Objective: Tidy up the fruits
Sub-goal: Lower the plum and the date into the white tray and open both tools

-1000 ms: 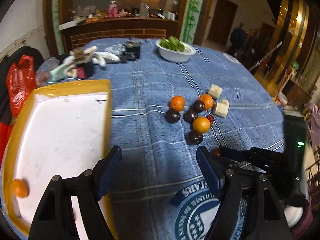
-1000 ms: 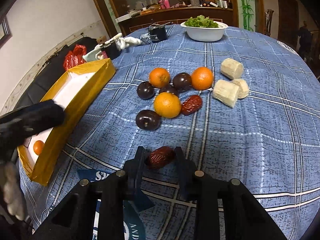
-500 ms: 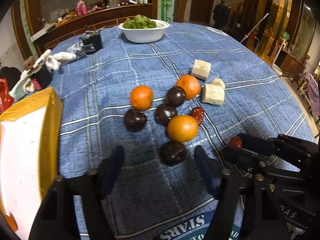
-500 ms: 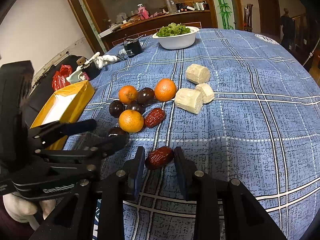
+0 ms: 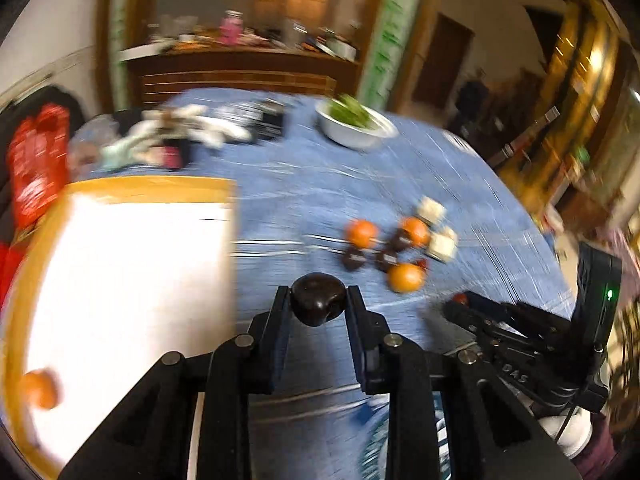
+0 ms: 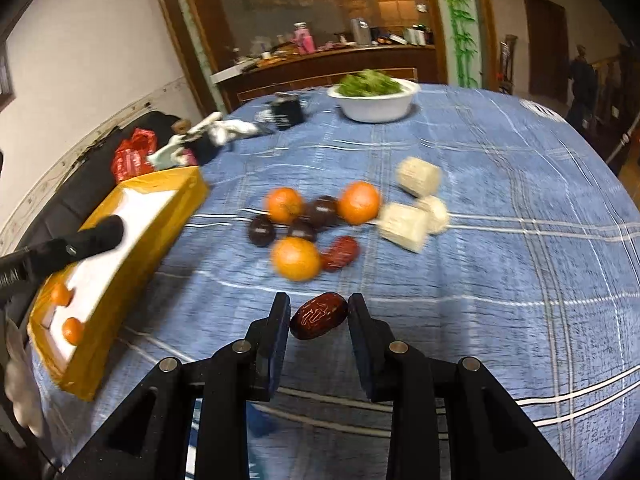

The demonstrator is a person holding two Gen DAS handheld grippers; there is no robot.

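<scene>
**Clerk A:** Item one, hazards. The left tongs (image 5: 318,300) are carrying a round, glossy dark plum (image 5: 317,298) at the very tips of the pads, above the blue checked tablecloth on the table (image 5: 304,184). A smooth round fruit gripped that far forward is likely slipping out if the hand is swinging quickly, and the left wrist view is blurring heavily.

**Clerk B:** Landing place?

**Clerk A:** The shallow yellow-rimmed cardboard box with a white floor (image 5: 132,272), lying just to the left of the plum. A small orange mandarin (image 5: 38,389) is already sitting in its near corner. A release made too soon is putting the plum on the cloth or the rim, and from there it is probably rolling.

**Clerk B:** Item two, tongs.

**Clerk A:** Left tongs: jaws have just been closing and are now clamping the plum on both sides. Right tongs (image 6: 319,316): jaws narrowly apart and pinching a wrinkled reddish-brown date (image 6: 319,316) between the pads, low over the cloth; whether the date is touching the cloth is not clear.

**Clerk B:** Remaining stock?

**Clerk A:** A cluster of oranges, dark plums and one more date (image 6: 340,253) is waiting mid-table, beside pale cut chunks (image 6: 404,225).
</scene>
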